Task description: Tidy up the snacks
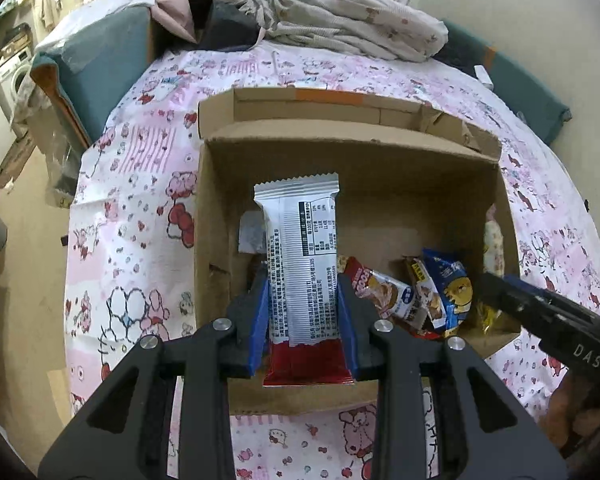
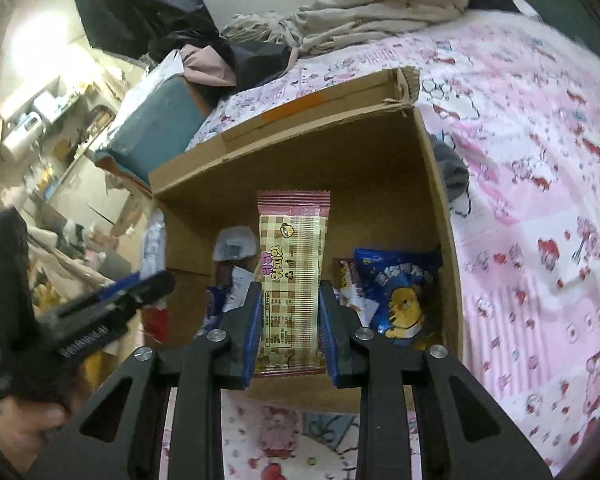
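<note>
Left gripper clamps silver-and-red snack bar, right gripper clamps checkered wafer pack, both over cardboard box. Packets below partly hidden, labels unreadable

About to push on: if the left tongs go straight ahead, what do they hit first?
Probably the cardboard box's bare floor, reached first by the white-and-red snack bar held in the left tongs; depth is unclear.

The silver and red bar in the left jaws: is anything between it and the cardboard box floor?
Nothing visible blocks the silver and red bar; bare floor of the cardboard box shows ahead, other packets lying rightward.
</note>
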A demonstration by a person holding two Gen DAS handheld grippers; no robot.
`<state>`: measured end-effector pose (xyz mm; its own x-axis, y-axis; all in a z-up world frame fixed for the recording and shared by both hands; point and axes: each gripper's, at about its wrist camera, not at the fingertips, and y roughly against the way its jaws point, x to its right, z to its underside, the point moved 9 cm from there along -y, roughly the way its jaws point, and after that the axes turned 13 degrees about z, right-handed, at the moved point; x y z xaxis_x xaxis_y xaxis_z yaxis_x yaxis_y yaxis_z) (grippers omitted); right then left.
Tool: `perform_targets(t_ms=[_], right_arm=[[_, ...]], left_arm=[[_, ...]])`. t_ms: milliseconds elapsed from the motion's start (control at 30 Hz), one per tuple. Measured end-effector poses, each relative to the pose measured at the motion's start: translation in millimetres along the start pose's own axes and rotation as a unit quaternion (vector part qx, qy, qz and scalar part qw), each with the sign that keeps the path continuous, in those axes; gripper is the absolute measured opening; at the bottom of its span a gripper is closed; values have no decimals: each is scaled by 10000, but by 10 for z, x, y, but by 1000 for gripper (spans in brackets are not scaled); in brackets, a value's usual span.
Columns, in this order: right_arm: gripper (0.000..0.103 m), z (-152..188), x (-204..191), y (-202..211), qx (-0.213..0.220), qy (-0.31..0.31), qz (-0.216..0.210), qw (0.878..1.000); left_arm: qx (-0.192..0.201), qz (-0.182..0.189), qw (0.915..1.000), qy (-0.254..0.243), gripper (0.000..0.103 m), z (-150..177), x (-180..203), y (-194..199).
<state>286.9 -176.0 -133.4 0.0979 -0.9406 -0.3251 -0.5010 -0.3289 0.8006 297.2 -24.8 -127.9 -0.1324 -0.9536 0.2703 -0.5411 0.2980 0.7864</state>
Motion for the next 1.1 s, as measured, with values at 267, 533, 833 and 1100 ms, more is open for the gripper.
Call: perform_targets(t_ms=[267,533,833,1100], right_arm=[[33,42,-71,-13,-38,81,-71,9999],[97,-84,-115,328,690,254,134,9972],[102,55,-126,1034,1285,197,350,9909],[103,303,2,1410,1415,0,686,9876]], left_arm=[[50,-43,10000,-27,30,6,13,-33],[339,122,9993,-124,89,14,110,214],[625,79,9976,-278,89,76,181,728],[1124,-45,9918,-604,92,314,388,1327]])
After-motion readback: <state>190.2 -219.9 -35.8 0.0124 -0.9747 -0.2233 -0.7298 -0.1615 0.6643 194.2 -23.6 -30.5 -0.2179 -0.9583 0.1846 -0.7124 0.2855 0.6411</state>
